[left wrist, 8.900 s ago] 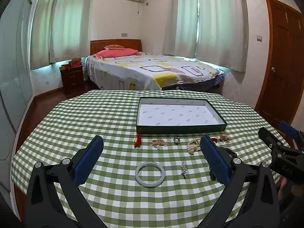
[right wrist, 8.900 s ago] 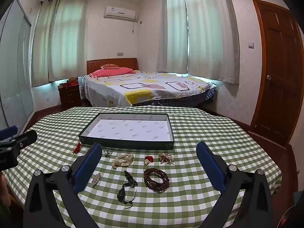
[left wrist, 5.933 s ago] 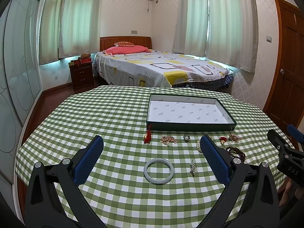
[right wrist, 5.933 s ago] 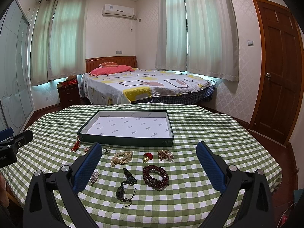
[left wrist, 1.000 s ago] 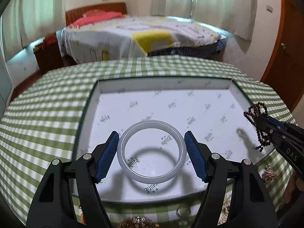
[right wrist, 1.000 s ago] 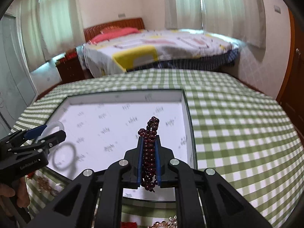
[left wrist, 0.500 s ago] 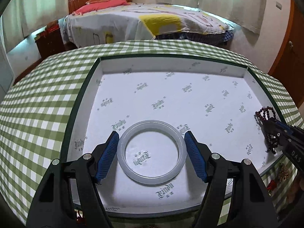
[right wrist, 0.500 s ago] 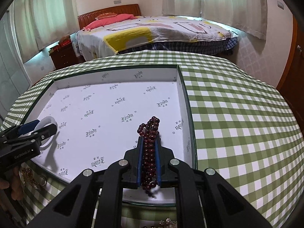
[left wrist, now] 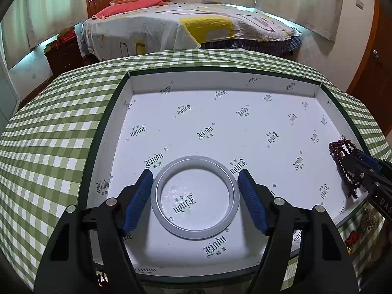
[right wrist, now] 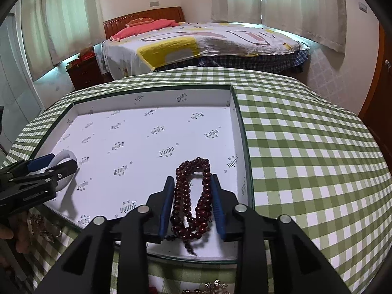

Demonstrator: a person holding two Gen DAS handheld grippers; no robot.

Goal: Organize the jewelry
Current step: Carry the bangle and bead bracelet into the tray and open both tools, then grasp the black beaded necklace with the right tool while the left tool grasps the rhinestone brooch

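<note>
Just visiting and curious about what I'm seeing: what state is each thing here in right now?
Pale round bangle: flat in the box, between open jaws.
Dark red bead bracelet: in the box, jaws just opened around it.
Green-edged white box: open, no lid.
Left gripper: open.
Right gripper: open.

place: home bedroom | evidence: made bed (left wrist: 186,24), curtains (right wrist: 61,19), nightstand (left wrist: 65,54), checked tablecloth (right wrist: 306,134)

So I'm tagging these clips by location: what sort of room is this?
Almost certainly a home bedroom: a made bed with a pink pillow, a wooden nightstand beside it, and curtained windows behind the checked table.
</note>
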